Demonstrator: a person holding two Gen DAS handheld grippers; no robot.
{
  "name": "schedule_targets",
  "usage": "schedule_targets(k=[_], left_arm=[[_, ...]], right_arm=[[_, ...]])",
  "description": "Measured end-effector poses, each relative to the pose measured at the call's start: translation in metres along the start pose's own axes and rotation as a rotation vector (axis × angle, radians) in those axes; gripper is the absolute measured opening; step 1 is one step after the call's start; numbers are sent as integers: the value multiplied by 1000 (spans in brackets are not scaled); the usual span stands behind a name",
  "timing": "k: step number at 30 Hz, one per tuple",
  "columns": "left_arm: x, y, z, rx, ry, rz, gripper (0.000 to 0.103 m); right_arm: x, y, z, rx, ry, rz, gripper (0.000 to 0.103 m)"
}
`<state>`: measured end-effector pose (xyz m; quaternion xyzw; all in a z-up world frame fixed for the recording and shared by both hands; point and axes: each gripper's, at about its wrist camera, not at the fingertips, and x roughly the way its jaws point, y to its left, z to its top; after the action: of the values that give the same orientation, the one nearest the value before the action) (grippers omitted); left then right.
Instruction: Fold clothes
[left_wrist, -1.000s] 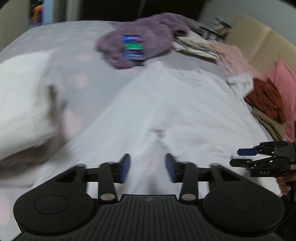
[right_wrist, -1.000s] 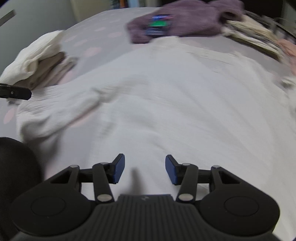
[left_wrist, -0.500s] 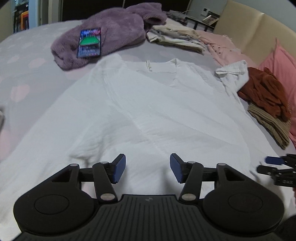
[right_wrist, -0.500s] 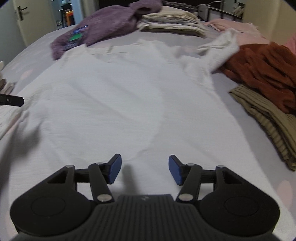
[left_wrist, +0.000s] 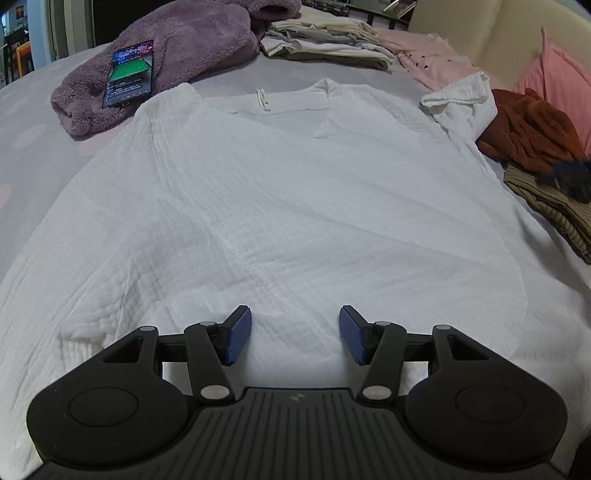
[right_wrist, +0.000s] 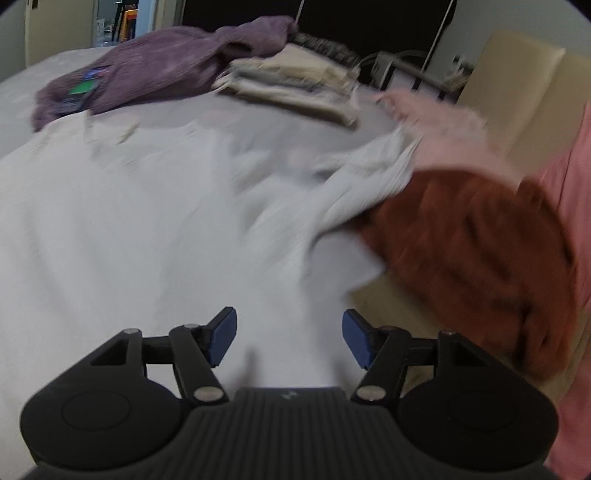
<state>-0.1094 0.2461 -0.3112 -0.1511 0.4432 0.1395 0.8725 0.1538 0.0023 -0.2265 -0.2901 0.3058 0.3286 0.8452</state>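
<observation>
A white crinkled shirt (left_wrist: 295, 192) lies spread flat on the grey bed, collar at the far end, one sleeve (left_wrist: 461, 99) bunched at the far right. My left gripper (left_wrist: 294, 334) hovers over the shirt's near hem, its jaws opening, with nothing between the blue pads. In the right wrist view, blurred by motion, the same shirt (right_wrist: 129, 221) fills the left half. My right gripper (right_wrist: 290, 338) is above the shirt's right side, jaws opening and empty. The right gripper (left_wrist: 570, 177) also shows as a dark blur at the left wrist view's right edge.
A purple fleece (left_wrist: 177, 55) with a lit phone (left_wrist: 129, 74) on it lies beyond the collar. Folded cream clothes (left_wrist: 325, 40), a pink garment (left_wrist: 428, 55), a rust-red garment (right_wrist: 480, 251) and a striped tan one (left_wrist: 554, 214) lie along the right.
Both grippers swung right across the bed and their jaws widened. The left one now faces the shirt's middle. The right one went further right, toward the rust-red garment.
</observation>
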Motion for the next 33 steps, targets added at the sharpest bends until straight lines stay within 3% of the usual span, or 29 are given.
schedule_targets(k=[4,8,10,12,15,18,19,20,22,23,27,33], left_arm=[[1,-4,1,27,0,5,57],[2,1,2,2,5,-18,60],[3,5,4,-17,7,-33,60],[3,8,6,-31,11,-44,60],[4,11,7,-47,11,-56,60],[6,12,7,-47,8,-63,60],[7,12,7,-43,7,-67,60],[7,13,7,-39,7,-70,60],[8,15,8,-42,10,-81,60],[8,16,9,-48,11,-87,60],[10,19,11,-70,14,-95,60],[9,19,12,-70,11,-94,60]], right_arm=[[34,-31,46,-29,-64,-90,66],[75,-52,96,-152,-108,-158,66],[90,-54,112,-239,-131,-158,66],[104,-48,122,-398,-153,-96,66],[132,-24,121,-705,-106,-112,66],[161,-10,118,-866,-21,-132,62],[171,-10,120,-871,21,-141,51],[182,-10,122,-873,64,-149,30],[189,-17,130,-830,115,-144,2],[193,-20,134,-807,140,-141,2],[161,-54,166,-547,30,-159,2],[69,-121,194,-97,-89,-83,2]])
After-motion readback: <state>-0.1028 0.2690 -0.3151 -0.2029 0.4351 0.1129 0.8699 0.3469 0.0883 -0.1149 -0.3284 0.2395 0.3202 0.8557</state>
